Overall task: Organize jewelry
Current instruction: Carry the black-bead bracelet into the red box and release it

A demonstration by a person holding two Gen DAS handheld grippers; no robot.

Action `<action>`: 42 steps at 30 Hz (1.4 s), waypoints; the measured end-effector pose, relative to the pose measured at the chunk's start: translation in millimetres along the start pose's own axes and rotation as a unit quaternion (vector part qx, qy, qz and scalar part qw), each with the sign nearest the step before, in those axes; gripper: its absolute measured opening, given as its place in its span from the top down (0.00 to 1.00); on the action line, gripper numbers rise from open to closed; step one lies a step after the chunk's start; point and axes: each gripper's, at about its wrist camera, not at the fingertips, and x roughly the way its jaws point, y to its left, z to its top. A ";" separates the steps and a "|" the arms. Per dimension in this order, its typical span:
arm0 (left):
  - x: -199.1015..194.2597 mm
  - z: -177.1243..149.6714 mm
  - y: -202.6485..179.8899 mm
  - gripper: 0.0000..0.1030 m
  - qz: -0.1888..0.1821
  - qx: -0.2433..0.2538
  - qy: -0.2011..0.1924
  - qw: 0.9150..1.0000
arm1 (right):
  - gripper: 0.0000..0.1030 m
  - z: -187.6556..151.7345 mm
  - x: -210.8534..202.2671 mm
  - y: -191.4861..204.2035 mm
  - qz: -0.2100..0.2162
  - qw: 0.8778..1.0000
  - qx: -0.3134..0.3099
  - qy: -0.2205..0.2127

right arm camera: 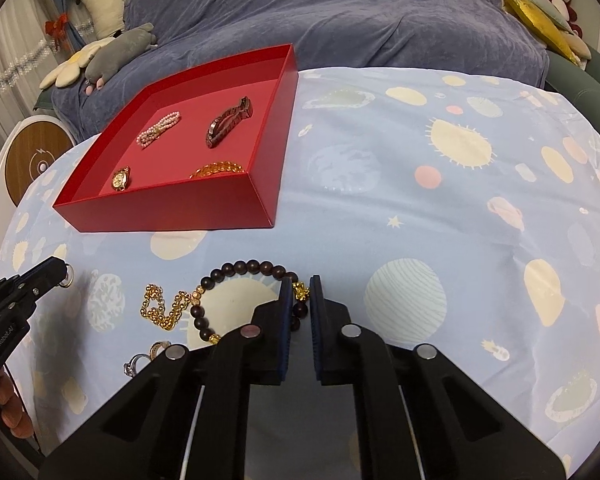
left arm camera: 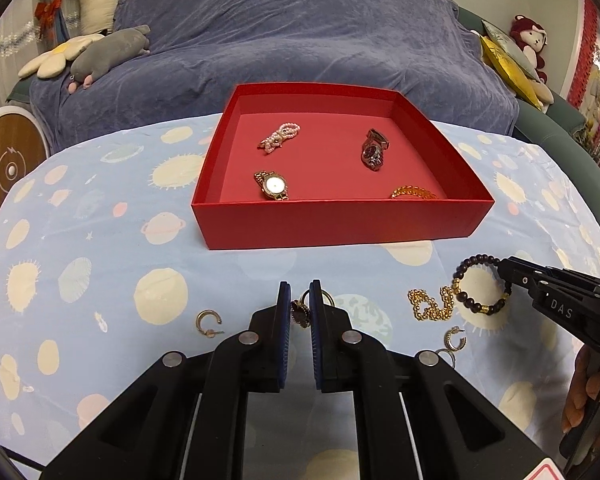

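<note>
Red tray [left arm camera: 332, 220], frame centre on the table: pearl bracelet [left arm camera: 280, 137] upper left, dark watch [left arm camera: 374, 149] upper right, gold watch [left arm camera: 272, 186] lower left, amber bracelet [left arm camera: 414, 193] lower right.

Left gripper [left arm camera: 300, 308], bottom centre: pinched on a dark-faced ring [left arm camera: 300, 311].

Right gripper [right arm camera: 300, 300], bottom centre of its view: clamped on the dark bead bracelet [right arm camera: 236, 270]. Gold chain [right arm camera: 162, 306] lies just left, touching the bracelet.

White letters "DAS" stand on the black body of the right gripper [left arm camera: 504, 270], at three o'clock in the left wrist view. "GenRobot-AI" runs along the left gripper [right arm camera: 62, 274] at nine o'clock in the right wrist view.
</note>
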 end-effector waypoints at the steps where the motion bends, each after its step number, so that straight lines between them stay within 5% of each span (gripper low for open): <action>1: -1.8 0.9 1.2 0.93 0.001 -0.001 -0.001 1.000 | 0.92 1.1 -4.4 1.1 0.002 1.000 -0.002 -0.006; 8: -24.2 15.2 4.4 0.93 -0.006 0.009 -0.012 1.000 | 0.93 19.3 -55.2 18.4 0.029 0.997 -0.034 -0.059; 16: -45.8 84.5 9.2 0.93 0.006 0.030 -0.063 0.998 | 0.93 91.2 -81.0 48.9 0.060 0.990 -0.078 -0.105; 24: 12.5 149.5 -1.1 0.93 0.033 0.052 -0.053 0.997 | 0.93 159.4 -18.4 82.4 0.074 0.990 -0.079 -0.096; 37: 95.9 159.8 11.6 0.92 0.030 0.037 0.012 0.999 | 0.91 191.4 89.9 96.7 0.060 0.995 -0.074 -0.021; 42: 95.4 160.6 15.0 0.70 0.046 0.020 -0.001 0.999 | 0.79 191.4 79.6 90.3 0.040 0.995 -0.078 -0.046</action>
